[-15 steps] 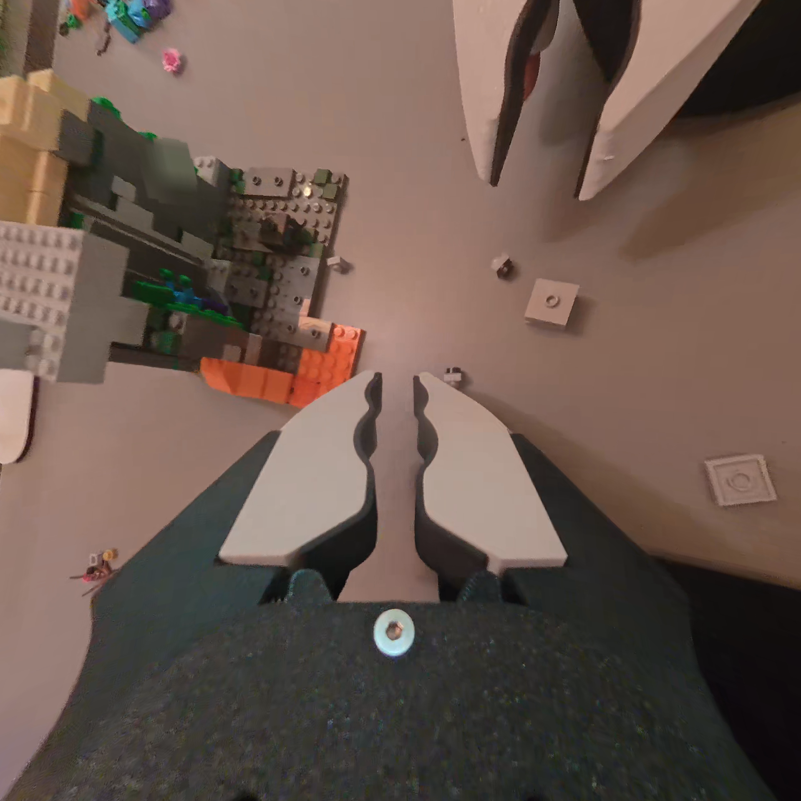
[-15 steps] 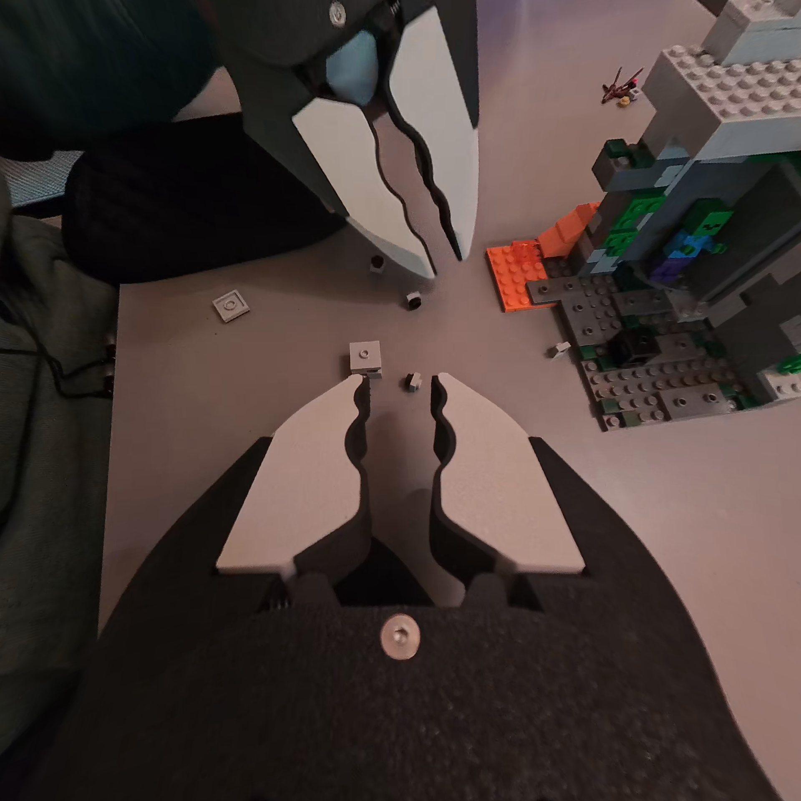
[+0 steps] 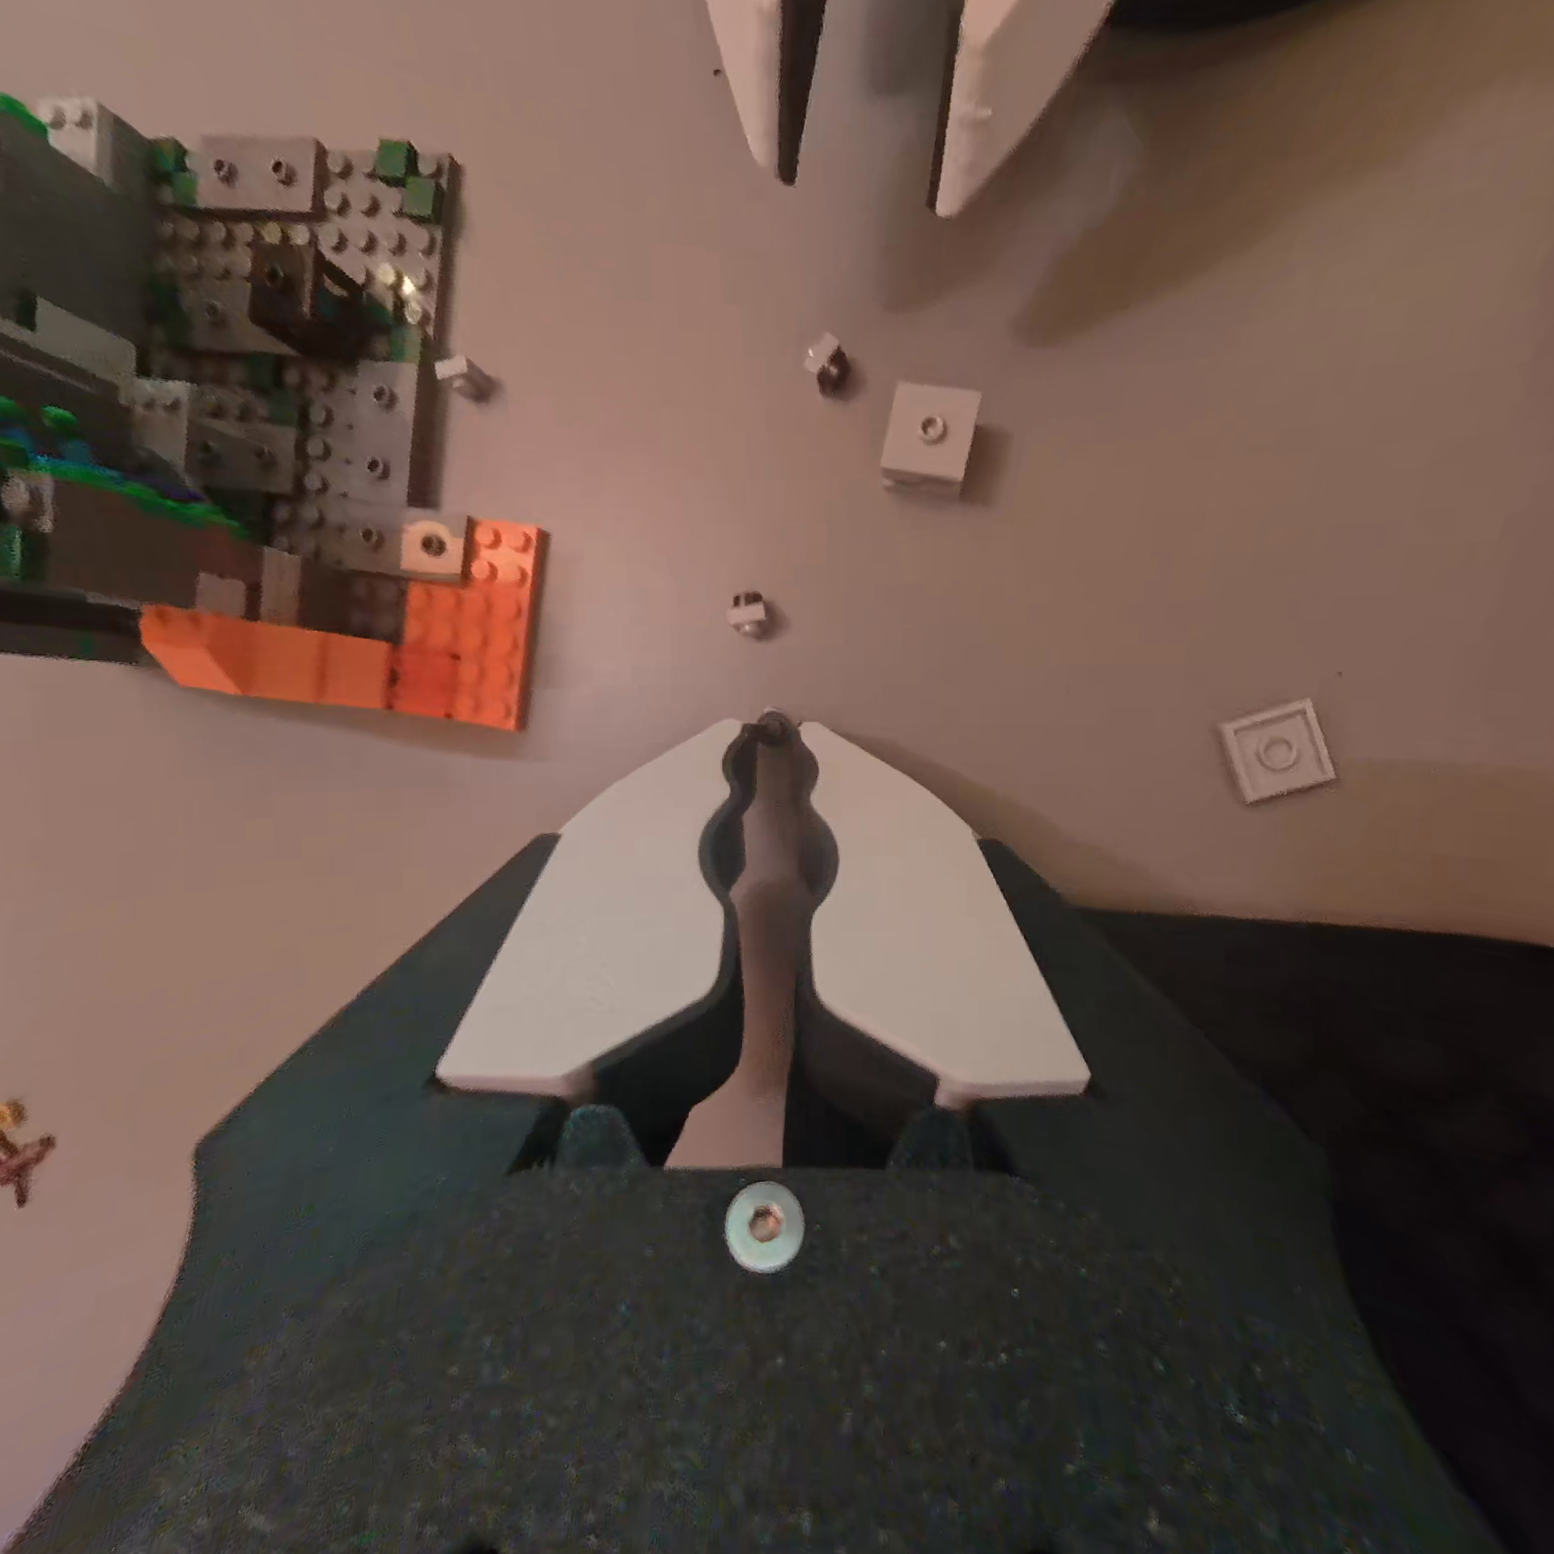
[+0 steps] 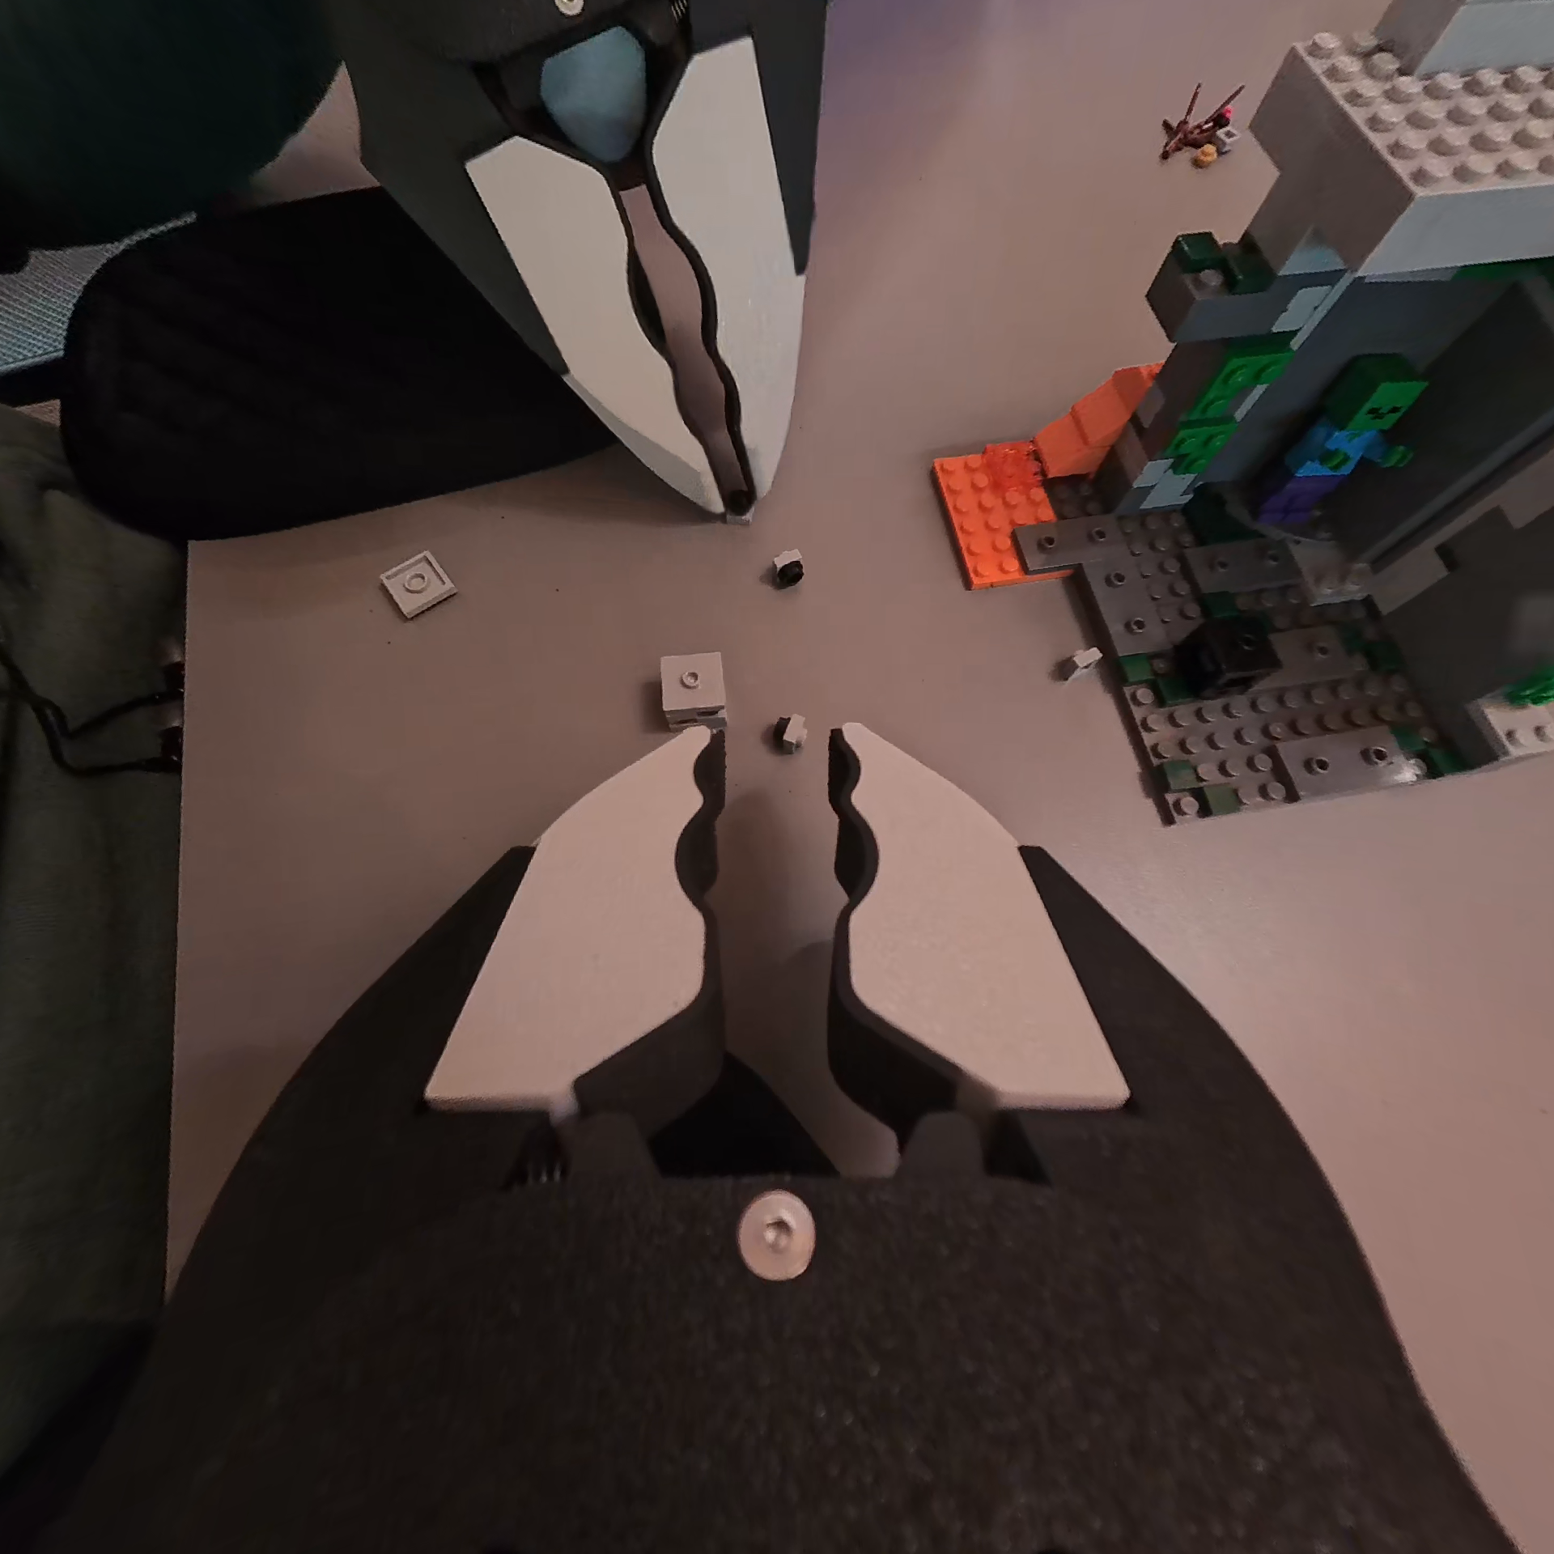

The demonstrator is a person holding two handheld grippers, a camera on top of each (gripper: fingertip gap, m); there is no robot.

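Left jaws (image 3: 771, 725) pinch a tiny dark stud (image 3: 771, 723), half hidden, near the bench (image 3: 1177, 589) edge; my right jaws (image 4: 775, 736) gape narrowly around a stud (image 4: 789, 732) beside a grey cube (image 4: 692, 689).

The left claw (image 3: 772, 725) pinches a tiny dark stud piece (image 3: 770, 721) against the table.
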